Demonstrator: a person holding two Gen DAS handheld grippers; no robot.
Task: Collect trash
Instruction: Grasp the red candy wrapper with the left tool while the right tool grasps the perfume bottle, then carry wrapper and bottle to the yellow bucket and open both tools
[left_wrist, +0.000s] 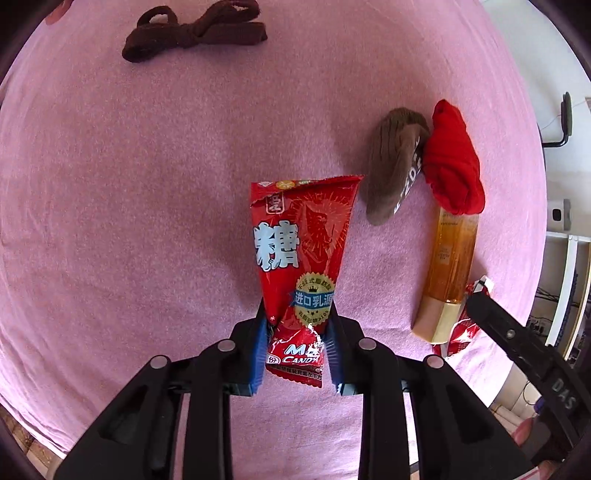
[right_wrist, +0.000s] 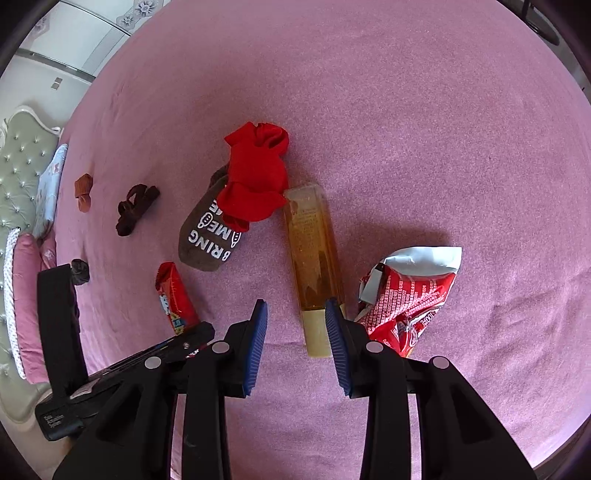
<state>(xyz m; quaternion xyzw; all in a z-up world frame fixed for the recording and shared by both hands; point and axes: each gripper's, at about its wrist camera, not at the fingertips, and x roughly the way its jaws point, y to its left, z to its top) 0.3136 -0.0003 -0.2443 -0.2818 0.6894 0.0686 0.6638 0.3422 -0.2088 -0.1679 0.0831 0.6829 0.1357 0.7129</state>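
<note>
Left wrist view showed my left hand-held gripper (left_wrist: 295, 354) clamped on the red candy wrapper (left_wrist: 301, 258) above the bed (left_wrist: 110, 221); the right hand-held gripper (right_wrist: 297, 347) gaped empty, the crumpled snack bag (right_wrist: 406, 295) near the bed's edge uncollected.

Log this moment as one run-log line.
left gripper: shut on candy wrapper | right gripper: open beside amber bottle | crumpled red wrapper: on pink bedsheet | socks: untouched

I see a pink bed cover (right_wrist: 406, 110) with a red sock (right_wrist: 255, 184) on a grey sock (right_wrist: 207, 236), a dark brown sock (left_wrist: 195, 31), and an orange sock (right_wrist: 83, 192) far off
</note>
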